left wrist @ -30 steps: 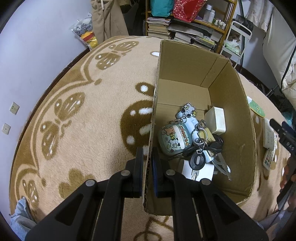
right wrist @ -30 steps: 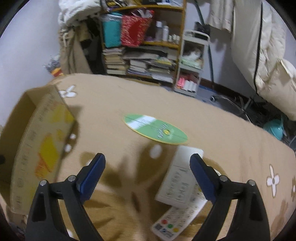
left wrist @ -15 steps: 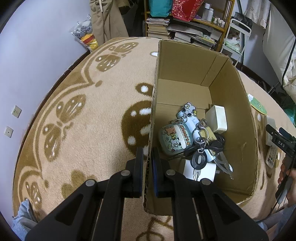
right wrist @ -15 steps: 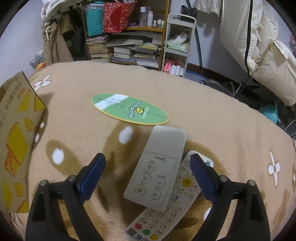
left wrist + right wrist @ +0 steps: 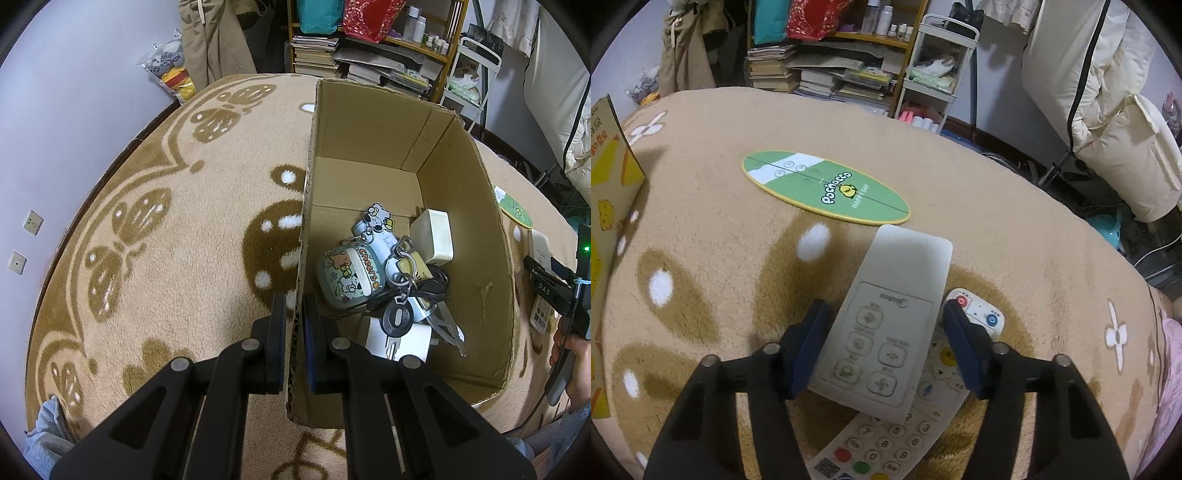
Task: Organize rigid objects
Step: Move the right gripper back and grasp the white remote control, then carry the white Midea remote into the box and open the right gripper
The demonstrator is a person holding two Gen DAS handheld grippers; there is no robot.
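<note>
readable writing: green oval mat [image 5: 826, 192] reads "pochacco" and "happy day"; the pouch [image 5: 350, 277] in the box reads "cheers"; the right gripper's body, seen from the left view, carries "das". the logo on the grey remote [image 5: 888, 325] is too small to make out.

left wrist view: cardboard box [image 5: 491, 236] open on the patterned rug [image 5: 155, 229]. left gripper [image 5: 294, 314] is clamped on the box's near left wall, one finger outside, one inside. inside the box, all at the near end: the cartoon pouch, a flat bear-shaped charm [image 5: 377, 214] behind it, a cream block [image 5: 433, 236] to the right, a key ring with a black-headed key [image 5: 398, 317], a black cord [image 5: 436, 278], a white charger [image 5: 397, 341] nearest the camera. the far half of the box floor is bare cardboard. at the right edge, outside the box, the right gripper [image 5: 550, 286] and the person's hand [image 5: 574, 356].

right wrist view only: the box's outer side [image 5: 605, 206] with yellow print at the left edge. right gripper [image 5: 882, 341] has its fingers spread, one on each side of the grey remote, small gaps showing, nothing pinched. the grey remote lies on the rug on top of a white remote [image 5: 905, 435] with coloured buttons and a number pad; its far end comes close to the green mat. shelves of books [image 5: 820, 77] and a white cart [image 5: 938, 70] stand behind.
</note>
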